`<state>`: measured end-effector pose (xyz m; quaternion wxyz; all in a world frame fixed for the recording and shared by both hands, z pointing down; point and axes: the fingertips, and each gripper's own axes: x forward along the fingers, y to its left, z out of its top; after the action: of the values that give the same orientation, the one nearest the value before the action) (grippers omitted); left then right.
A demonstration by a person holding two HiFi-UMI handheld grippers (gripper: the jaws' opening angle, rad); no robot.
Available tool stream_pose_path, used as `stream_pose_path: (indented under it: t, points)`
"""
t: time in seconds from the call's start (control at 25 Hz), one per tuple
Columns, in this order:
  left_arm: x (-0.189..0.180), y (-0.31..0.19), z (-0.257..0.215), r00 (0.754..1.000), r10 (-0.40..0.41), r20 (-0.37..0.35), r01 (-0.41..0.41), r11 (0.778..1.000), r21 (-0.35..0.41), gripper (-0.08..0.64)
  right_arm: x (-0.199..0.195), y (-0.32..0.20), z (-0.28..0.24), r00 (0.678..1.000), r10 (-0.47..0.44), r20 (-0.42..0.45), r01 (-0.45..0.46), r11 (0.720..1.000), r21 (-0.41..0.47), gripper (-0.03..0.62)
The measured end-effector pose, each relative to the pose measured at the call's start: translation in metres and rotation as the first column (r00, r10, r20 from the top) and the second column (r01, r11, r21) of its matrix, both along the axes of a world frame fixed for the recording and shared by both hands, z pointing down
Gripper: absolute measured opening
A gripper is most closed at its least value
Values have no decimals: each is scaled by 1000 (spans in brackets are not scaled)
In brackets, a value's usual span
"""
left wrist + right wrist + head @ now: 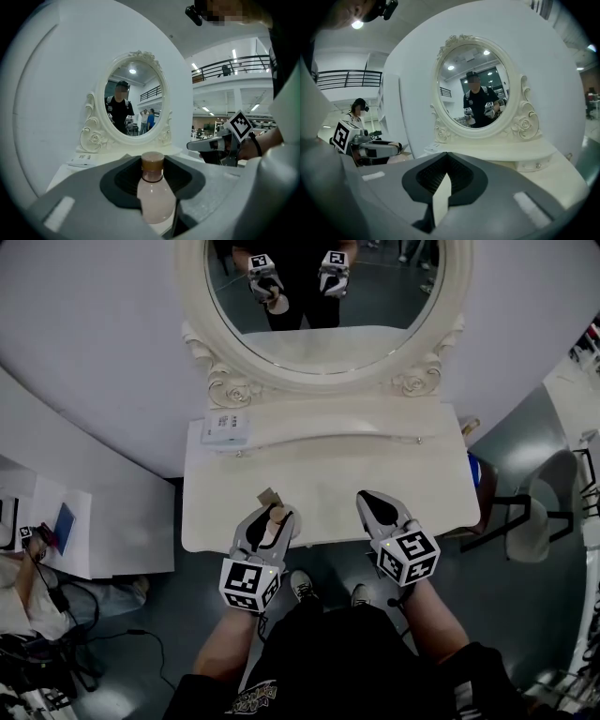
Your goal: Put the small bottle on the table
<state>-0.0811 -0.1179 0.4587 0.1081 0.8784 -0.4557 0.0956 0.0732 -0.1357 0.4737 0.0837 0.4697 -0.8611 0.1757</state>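
Holding the bottle (155,202) upright, the left gripper (271,517) has its jaws closed on the pink body (the brown cap sticks up past them). It is over the front edge of the table (328,479), a bit left of the middle, and I cannot tell if the bottle touches the top. At the back, in the middle, stands a round mirror (323,310), and just to the right of the bottle the right gripper (371,499) is over the same edge, jaws pressed together with nothing in them.
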Motion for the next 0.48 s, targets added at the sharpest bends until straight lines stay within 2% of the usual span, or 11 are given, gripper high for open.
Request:
stream_pose_path:
  t: [0.48]
  points:
    - [-32, -36, 6, 995, 97, 0, -97, 995, 14, 137, -34, -11, 7, 995, 94, -15, -94, 995, -14, 28]
